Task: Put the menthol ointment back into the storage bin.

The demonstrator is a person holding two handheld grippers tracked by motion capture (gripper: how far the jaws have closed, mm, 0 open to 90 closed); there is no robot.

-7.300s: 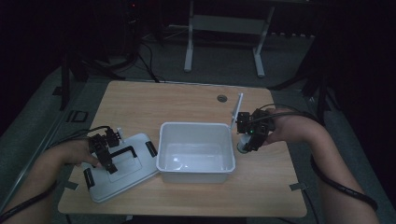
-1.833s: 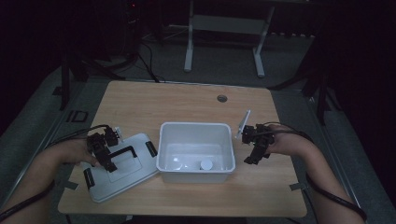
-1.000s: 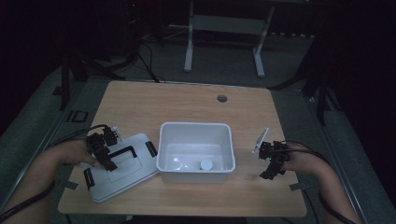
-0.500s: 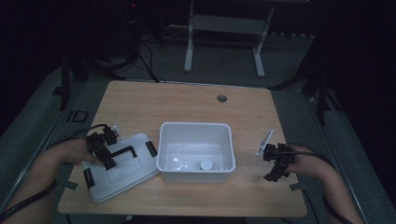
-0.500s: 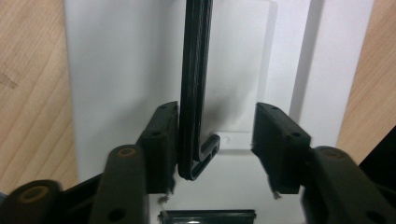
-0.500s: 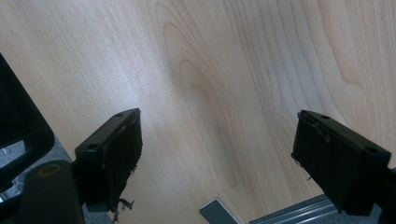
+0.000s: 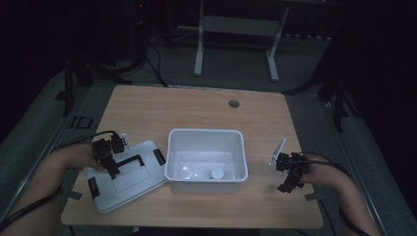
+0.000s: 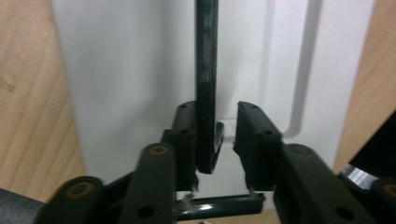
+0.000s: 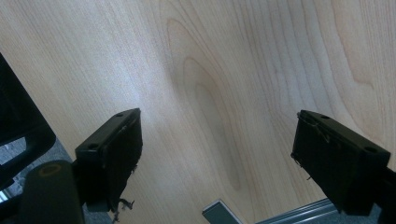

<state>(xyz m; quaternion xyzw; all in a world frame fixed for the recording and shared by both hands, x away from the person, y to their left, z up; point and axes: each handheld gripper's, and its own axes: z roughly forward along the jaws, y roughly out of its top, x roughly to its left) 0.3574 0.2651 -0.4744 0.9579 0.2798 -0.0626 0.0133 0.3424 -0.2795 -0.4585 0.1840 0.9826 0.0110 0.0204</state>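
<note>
One camera looks down from above the table (image 7: 196,108). Another rides close above the lid (image 8: 121,70), at eight o'clock; the third faces bare tabletop at four o'clock.

Table (image 7: 196,105) was pale wood-grain laminate, smooth w/ soft sheen. Bin (image 7: 205,174) on it: white plastic, slightly glossy. Lid (image 7: 129,184) left of bin: matt white plastic w/ glossy black plastic handle (image 8: 206,70). Gripper pads: matt black, frayed at edges.

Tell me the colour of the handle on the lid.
Black handle on a white lid, clearest in the left gripper view.
</note>
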